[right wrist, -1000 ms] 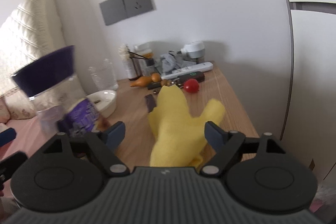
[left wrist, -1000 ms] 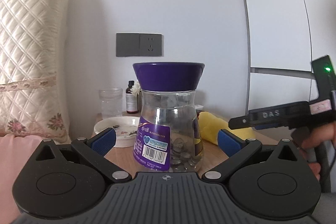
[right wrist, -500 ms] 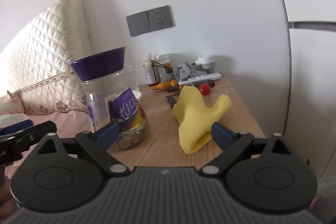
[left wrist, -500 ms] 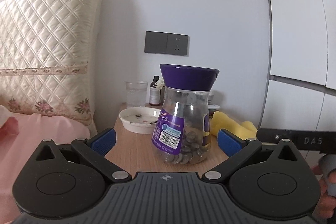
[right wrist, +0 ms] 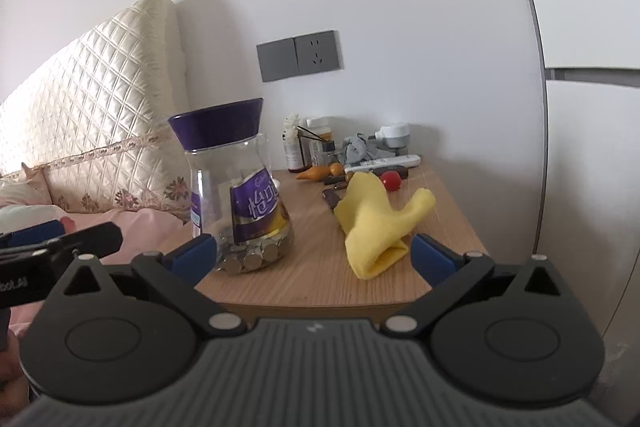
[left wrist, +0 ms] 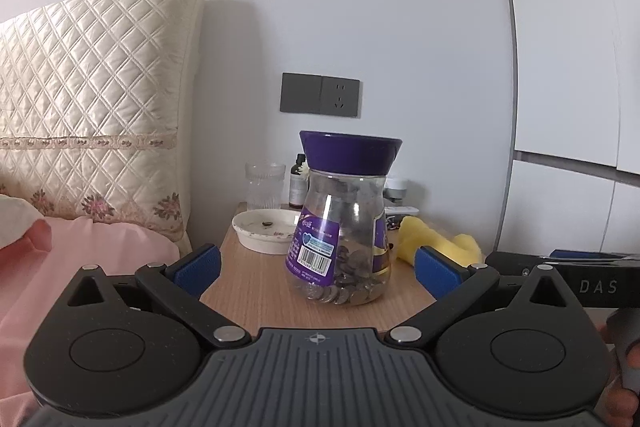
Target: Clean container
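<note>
A clear jar (left wrist: pixel 344 223) with a purple lid and coins inside stands upright on the wooden nightstand (left wrist: pixel 256 279); it also shows in the right wrist view (right wrist: pixel 236 187). A yellow cloth (right wrist: pixel 380 223) lies crumpled to its right, seen too in the left wrist view (left wrist: pixel 432 237). My left gripper (left wrist: pixel 318 265) is open and empty, held back from the jar at the nightstand's front edge. My right gripper (right wrist: pixel 314 253) is open and empty, also short of the front edge, between jar and cloth.
A white dish (left wrist: pixel 268 229) and a glass (left wrist: pixel 265 187) stand behind the jar on the left. Small bottles (right wrist: pixel 298 147), a remote (right wrist: pixel 384 163), a red ball (right wrist: pixel 391 181) and clutter fill the back. A quilted headboard (left wrist: pixel 92 131) and pink bedding (left wrist: pixel 100 259) lie left.
Both grippers have drawn back from the nightstand, so the jar and cloth look smaller and farther. The jar stands where it was; both jaws stay open.
</note>
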Demonstrator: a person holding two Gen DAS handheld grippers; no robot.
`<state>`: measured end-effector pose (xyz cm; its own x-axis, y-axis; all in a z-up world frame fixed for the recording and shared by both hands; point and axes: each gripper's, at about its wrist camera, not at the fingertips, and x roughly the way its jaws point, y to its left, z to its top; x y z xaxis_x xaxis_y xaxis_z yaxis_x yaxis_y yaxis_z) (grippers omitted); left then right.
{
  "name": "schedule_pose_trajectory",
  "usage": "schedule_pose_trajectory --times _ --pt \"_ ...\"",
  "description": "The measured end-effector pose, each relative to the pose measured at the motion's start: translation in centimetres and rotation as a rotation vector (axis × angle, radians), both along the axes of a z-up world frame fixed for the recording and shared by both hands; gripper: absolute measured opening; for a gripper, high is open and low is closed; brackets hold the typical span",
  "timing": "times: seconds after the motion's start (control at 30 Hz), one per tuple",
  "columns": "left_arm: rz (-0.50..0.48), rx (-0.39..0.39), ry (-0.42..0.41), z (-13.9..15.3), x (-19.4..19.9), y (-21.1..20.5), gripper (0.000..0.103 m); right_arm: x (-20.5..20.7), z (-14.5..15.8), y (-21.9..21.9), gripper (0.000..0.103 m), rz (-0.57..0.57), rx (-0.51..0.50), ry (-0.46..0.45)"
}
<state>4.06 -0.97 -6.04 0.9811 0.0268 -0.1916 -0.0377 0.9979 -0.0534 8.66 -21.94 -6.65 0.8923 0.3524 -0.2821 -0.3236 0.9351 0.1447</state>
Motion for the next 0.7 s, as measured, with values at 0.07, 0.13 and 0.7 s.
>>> schedule_pose_trajectory --times 0.07,0.13,0.7 --pt "0.006 0.014 0.005 -0.15 0.16 -0.17 0.103 -0.04 -0.08 0.08 0.103 -0.004 -0.006 -0.005" --pt "0.002 0.024 0.000 -0.19 0.16 -0.29 0.103 0.04 -0.18 0.06 0.103 -0.010 -0.005 -0.004" --pt "0.016 0.026 0.019 -0.52 0.69 0.20 0.103 0.70 -0.84 0.40 0.103 -0.066 -0.022 0.009"
